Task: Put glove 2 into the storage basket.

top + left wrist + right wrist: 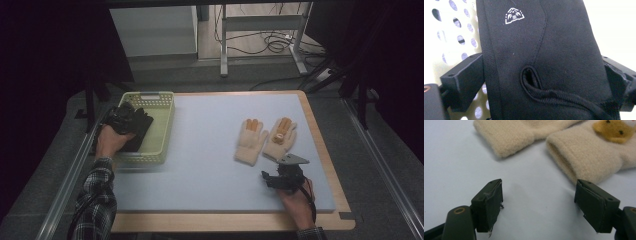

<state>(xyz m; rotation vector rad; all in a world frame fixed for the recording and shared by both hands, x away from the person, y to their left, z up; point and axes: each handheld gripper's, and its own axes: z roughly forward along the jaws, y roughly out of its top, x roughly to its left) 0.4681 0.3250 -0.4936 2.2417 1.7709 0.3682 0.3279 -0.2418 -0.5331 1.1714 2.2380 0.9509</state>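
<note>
One black glove [544,55] lengthwise along basket [446,30]

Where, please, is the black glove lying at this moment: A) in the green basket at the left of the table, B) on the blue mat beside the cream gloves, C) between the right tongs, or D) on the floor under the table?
A: the high view shows the black glove inside the green basket by the left tongs, while the cream gloves lie apart on the mat.
</note>
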